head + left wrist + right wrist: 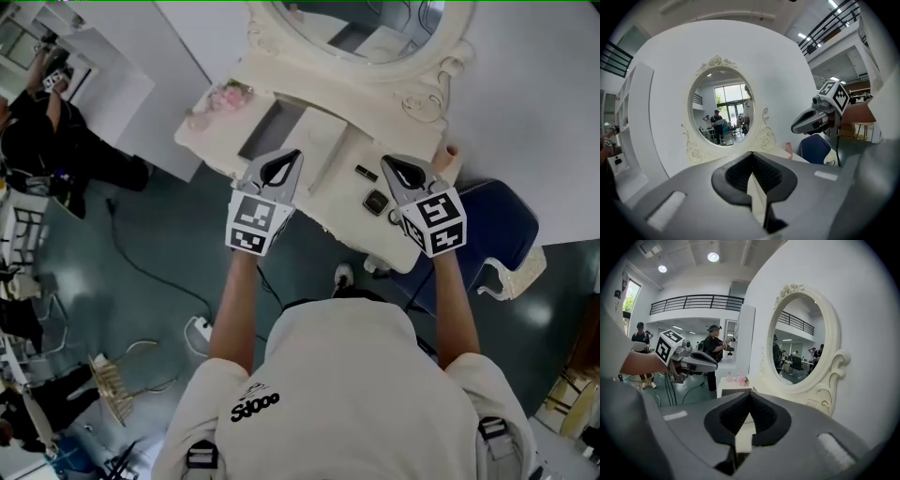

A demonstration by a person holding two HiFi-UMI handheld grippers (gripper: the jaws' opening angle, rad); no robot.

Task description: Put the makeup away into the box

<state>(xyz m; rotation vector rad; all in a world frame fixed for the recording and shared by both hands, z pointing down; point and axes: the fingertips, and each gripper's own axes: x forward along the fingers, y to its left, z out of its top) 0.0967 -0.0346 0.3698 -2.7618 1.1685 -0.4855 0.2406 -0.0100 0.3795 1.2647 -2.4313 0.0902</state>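
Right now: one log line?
left gripper shut, empty | right gripper shut, empty | both at vanity table | compact on table, untouched

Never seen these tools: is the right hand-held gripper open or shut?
Shut. The right hand-held gripper shows its jaw tips meeting in its own view, with nothing between them.

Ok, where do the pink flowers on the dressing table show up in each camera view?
Head view: pink flowers upper left, on the left end of the dressing table.
Left gripper view: not in it.
Right gripper view: pink flowers near centre, left of the mirror's frame.
Shared landmark: oval mirror.
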